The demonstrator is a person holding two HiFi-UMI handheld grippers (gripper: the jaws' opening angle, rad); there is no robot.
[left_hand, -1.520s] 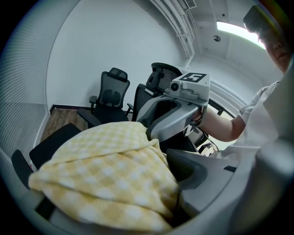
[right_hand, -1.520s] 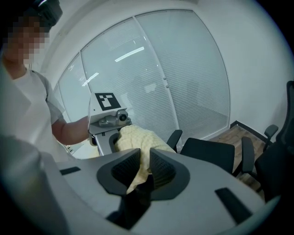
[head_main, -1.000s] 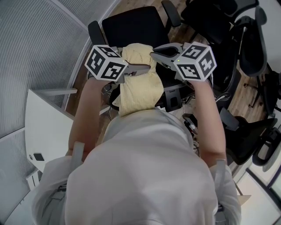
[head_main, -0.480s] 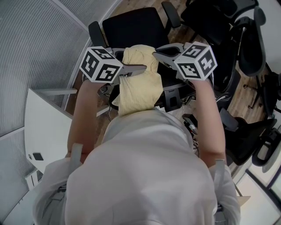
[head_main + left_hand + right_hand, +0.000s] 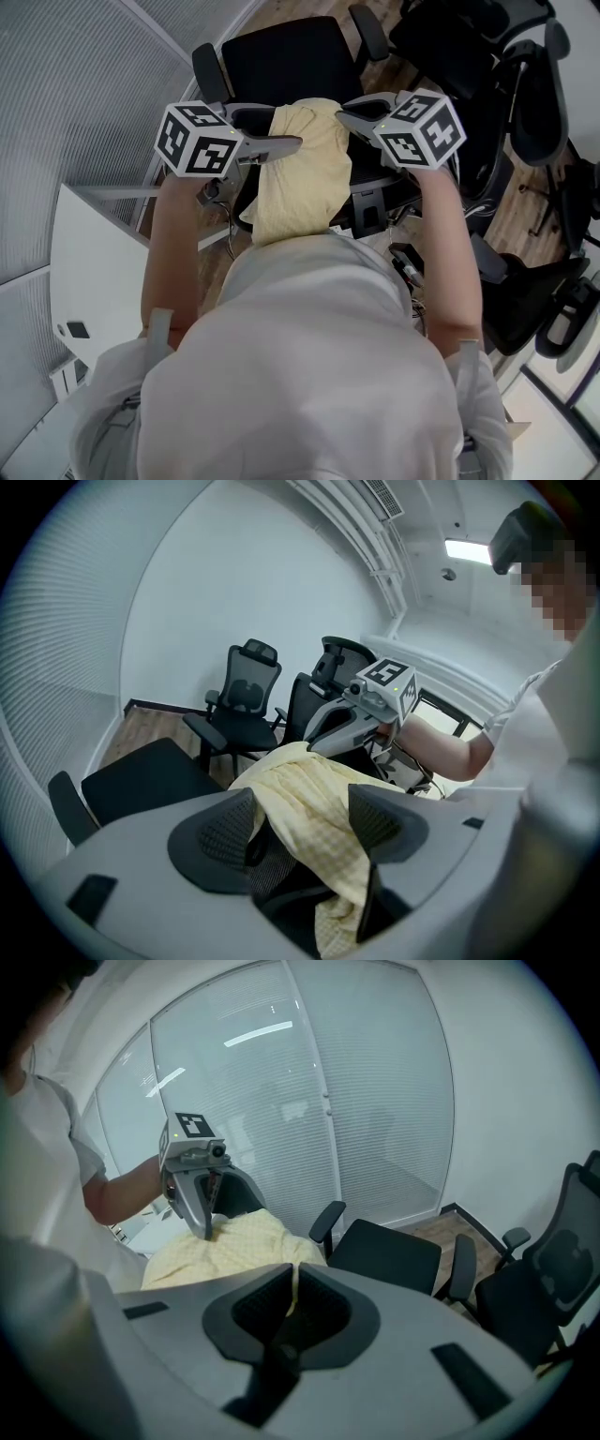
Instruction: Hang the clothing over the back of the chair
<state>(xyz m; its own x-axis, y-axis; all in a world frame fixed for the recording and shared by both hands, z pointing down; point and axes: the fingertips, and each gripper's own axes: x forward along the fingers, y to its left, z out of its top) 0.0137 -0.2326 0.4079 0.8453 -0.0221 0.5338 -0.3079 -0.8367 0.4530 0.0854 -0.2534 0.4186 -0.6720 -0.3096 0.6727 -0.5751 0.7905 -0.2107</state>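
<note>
We drape yellow checked garment [image 5: 300, 178] over mesh chair back [image 5: 272, 869] so it balances. Left gripper [image 5: 305, 827] gapes, cloth loose between jaws; right gripper [image 5: 291, 1302] pinches right edge, steadying.

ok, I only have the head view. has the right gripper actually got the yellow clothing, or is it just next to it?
Observer: In its own view the right gripper is shut on a thin fold of the clothing.
Operator: And the left?
Observer: On the left gripper the jaws stand apart. The clothing runs between them, unpinched.
Operator: Anything under it there?
Observer: Dark mesh, apparently the chair back, shows just below the clothing between those jaws.
</note>
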